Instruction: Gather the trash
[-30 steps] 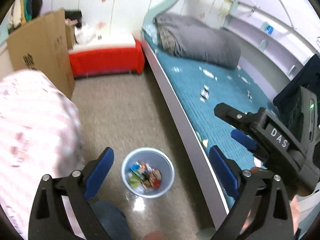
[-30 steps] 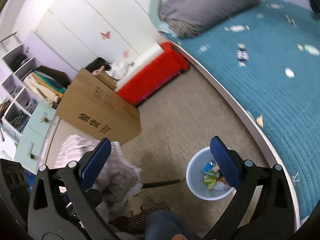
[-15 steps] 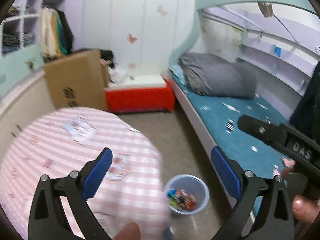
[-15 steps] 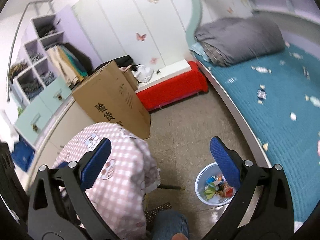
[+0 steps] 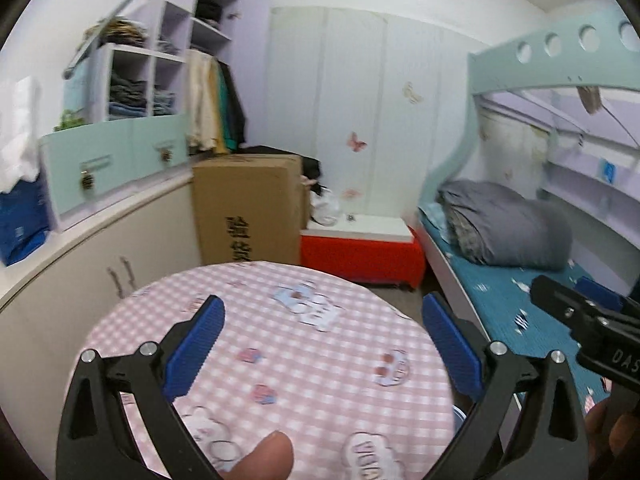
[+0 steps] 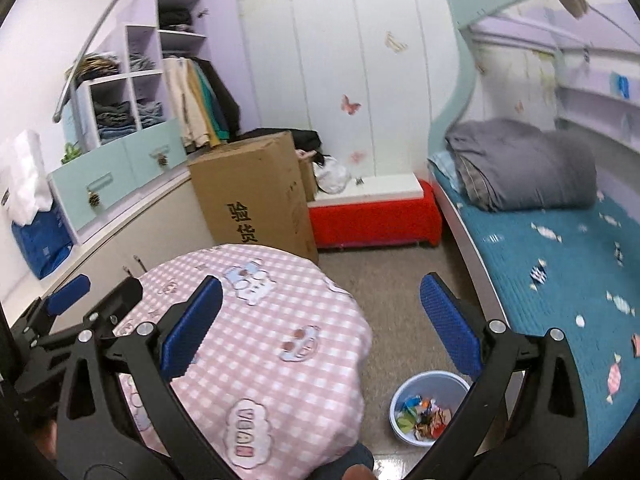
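Note:
A pale blue bin [image 6: 428,408] with several colourful wrappers in it stands on the floor between the round table and the bed. My right gripper [image 6: 320,324] is open and empty, held above the table edge and the bin. My left gripper [image 5: 322,344] is open and empty above the pink checked tabletop [image 5: 320,360]. Several candy wrappers [image 6: 538,270] lie scattered on the teal bedspread. In the left wrist view only a sliver of the bin's rim [image 5: 459,416] shows past the table.
A large cardboard box [image 6: 256,196] stands behind the table. A red-covered low bench [image 6: 372,216] sits against the white wardrobe. A folded grey duvet [image 6: 520,164] lies at the head of the bed. Cabinets and shelves [image 5: 120,152] line the left wall.
Both grippers have tilted up and risen: the view went from the floor and bin to the tabletop and far wall. Both stayed open and empty.

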